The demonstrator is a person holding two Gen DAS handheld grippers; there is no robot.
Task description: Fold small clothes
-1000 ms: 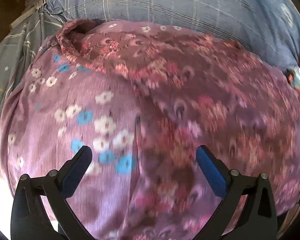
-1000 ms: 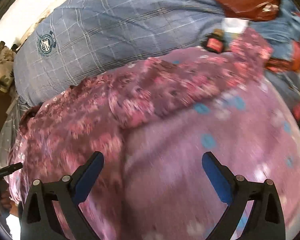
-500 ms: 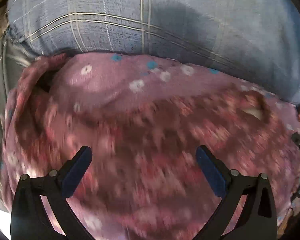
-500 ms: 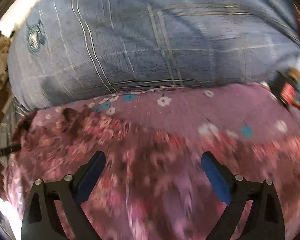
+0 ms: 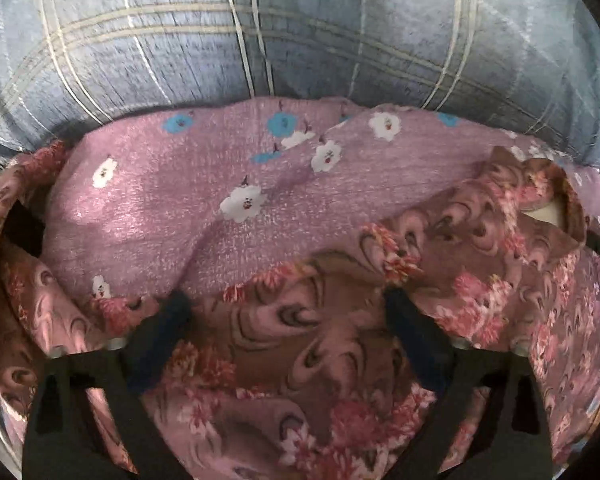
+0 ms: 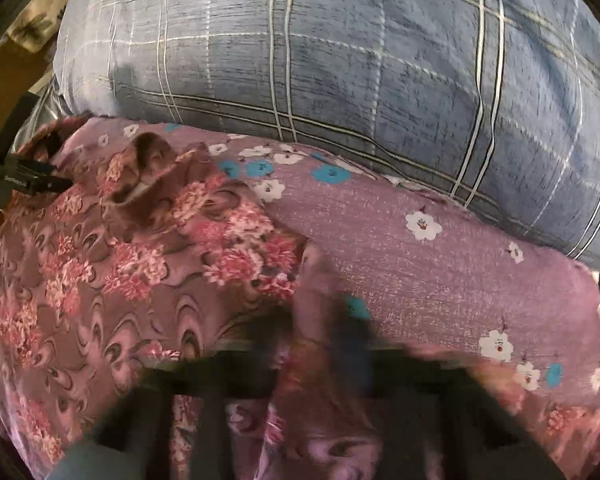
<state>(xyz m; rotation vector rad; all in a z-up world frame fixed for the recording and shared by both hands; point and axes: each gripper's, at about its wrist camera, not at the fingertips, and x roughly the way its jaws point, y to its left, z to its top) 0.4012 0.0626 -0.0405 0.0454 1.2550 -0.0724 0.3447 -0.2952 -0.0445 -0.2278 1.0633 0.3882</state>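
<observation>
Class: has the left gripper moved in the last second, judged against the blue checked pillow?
Yes. The left gripper has advanced toward the pillow, which now fills the top of its view, above the garment.

Blue plaid bedding [image 5: 300, 32] carries mauve floral cloth [image 5: 204, 208]; brown-pink floral garment [image 5: 308, 344] lies atop cloth.
</observation>
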